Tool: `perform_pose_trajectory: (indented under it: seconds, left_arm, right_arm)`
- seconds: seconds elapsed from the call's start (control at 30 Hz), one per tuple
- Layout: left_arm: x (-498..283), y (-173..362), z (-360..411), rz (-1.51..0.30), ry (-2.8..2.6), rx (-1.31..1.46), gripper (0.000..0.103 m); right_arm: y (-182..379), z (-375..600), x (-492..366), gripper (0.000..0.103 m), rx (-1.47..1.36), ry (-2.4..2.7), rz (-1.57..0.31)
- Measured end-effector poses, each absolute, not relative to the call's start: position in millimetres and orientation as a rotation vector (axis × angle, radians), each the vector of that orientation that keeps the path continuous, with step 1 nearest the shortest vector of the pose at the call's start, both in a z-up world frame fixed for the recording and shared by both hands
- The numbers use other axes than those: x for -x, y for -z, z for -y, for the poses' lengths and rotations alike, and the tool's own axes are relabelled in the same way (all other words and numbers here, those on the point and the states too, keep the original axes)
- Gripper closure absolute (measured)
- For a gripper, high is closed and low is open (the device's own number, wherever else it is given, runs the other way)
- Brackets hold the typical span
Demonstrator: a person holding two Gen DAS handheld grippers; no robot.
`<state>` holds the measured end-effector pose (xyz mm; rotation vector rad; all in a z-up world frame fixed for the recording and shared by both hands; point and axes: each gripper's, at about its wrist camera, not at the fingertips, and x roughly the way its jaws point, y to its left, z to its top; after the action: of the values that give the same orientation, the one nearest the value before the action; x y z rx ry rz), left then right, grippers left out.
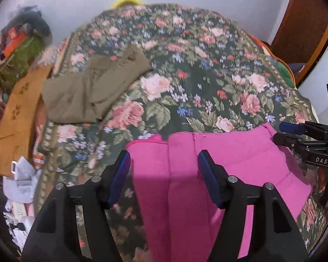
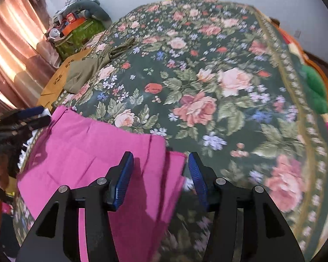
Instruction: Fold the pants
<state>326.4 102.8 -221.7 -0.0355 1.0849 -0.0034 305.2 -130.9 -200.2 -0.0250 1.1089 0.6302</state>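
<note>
Both your left gripper (image 1: pixel 164 163) and right gripper (image 2: pixel 160 166) stand half-open, gripping nothing; the pink pants (image 1: pixel 218 152) beneath the fingers may slump unfolded if snagged.

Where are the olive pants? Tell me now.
The olive pants lie at the floral bedspread's far-left edge in both views, beside an orange-brown cloth, beyond the pink pants.

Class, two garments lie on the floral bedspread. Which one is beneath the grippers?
The pink pants, spread at the near edge; the olive garment lies folded far off at the left.
</note>
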Motion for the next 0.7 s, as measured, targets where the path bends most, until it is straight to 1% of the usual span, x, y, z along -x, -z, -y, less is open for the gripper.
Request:
perform_pose_trajectory:
  seconds: [0.07, 0.1, 0.13, 0.2, 0.37, 0.47, 0.53, 0.57, 0.6, 0.63, 0.7]
  left_arm:
    - [-333, 233, -105, -1.111, 0.008, 0.046, 0.039]
    - [-334, 236, -106, -1.115, 0.009, 0.047, 0.039]
    - [-335, 239, -107, -1.118, 0.010, 0.049, 0.039]
    - [-336, 246, -108, -1.130, -0.001, 0.047, 0.039]
    - [-335, 248, -113, -1.133, -0.038, 0.034, 0.039]
    - [-332, 239, -118, -1.121, -0.040, 0.061, 0.039]
    - [-328, 228, -121, -1.091, -0.064, 0.055, 0.039]
    - [-325, 221, -124, -1.073, -0.079, 0.048, 0.038]
    - [-322, 215, -127, -1.060, -0.081, 0.051, 0.033]
    - [-318, 210, -131, -1.050, -0.073, 0.070, 0.025]
    - [-313, 206, -137, -1.040, -0.053, 0.123, 0.013]
  right_arm:
    - [207, 126, -309, 0.055, 0.030, -0.641, -1.130]
    - [209, 125, -309, 0.062, 0.037, -0.644, -1.135]
    - [212, 123, -310, 0.070, 0.046, -0.651, -1.135]
    - [216, 123, -311, 0.079, 0.061, -0.645, -1.144]
    - [216, 123, -310, 0.078, 0.088, -0.635, -1.150]
    - [208, 126, -309, 0.071, 0.098, -0.616, -1.136]
    - [201, 131, -307, 0.061, 0.096, -0.604, -1.125]
    - [196, 134, -306, 0.057, 0.096, -0.599, -1.116]
    - [191, 140, -302, 0.051, 0.084, -0.601, -1.101]
    - [188, 142, -302, 0.043, 0.071, -0.603, -1.093]
    - [183, 149, -298, 0.035, 0.040, -0.602, -1.082]
